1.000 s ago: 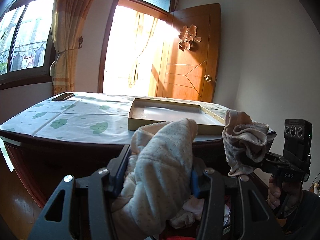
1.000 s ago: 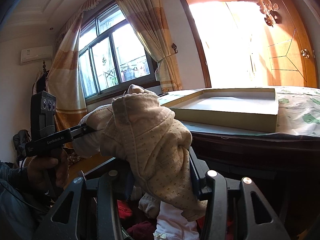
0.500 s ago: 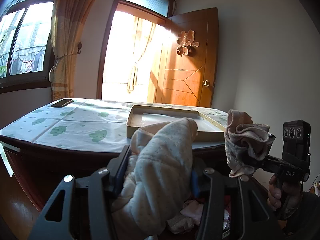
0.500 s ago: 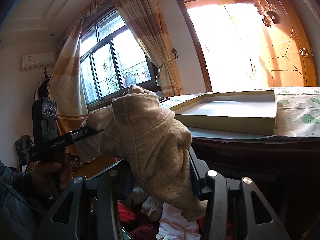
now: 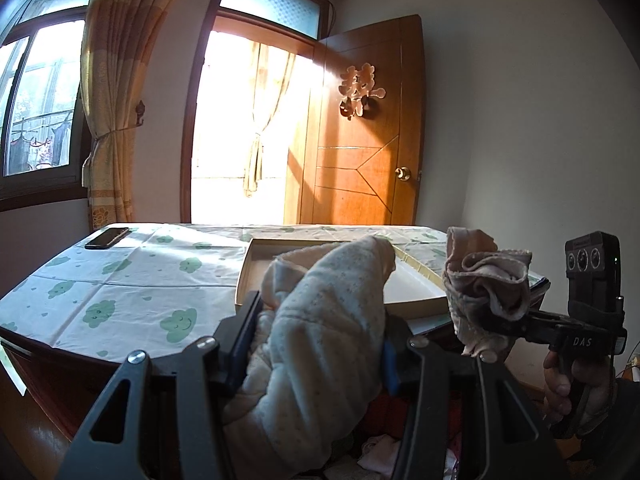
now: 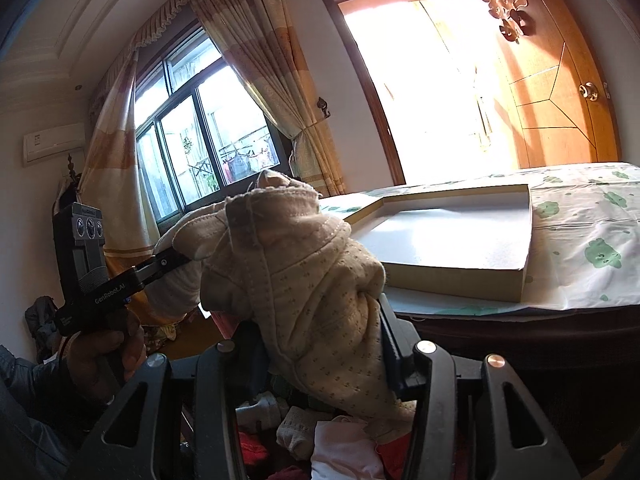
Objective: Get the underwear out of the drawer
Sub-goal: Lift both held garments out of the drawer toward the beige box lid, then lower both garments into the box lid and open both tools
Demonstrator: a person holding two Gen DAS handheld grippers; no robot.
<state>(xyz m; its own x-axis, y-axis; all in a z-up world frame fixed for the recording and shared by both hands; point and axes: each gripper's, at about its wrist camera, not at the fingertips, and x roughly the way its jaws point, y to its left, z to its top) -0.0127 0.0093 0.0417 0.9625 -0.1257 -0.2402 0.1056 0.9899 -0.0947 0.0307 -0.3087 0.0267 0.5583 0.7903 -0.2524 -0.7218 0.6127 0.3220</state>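
Observation:
My left gripper is shut on a pale dotted underwear and holds it up in front of the table; the gripper also shows in the right wrist view. My right gripper is shut on a beige dotted underwear, also lifted; the gripper shows in the left wrist view with its bunched cloth. Below both, the open drawer holds more clothes in white and red.
A table with a green-cloud cloth stands ahead. A shallow cardboard box lid lies on it, also in the left wrist view. A dark phone lies at the far left. A wooden door stands open behind.
Both grippers have risen with their underwear; the table top and box now sit lower in both views and more of the table surface shows.

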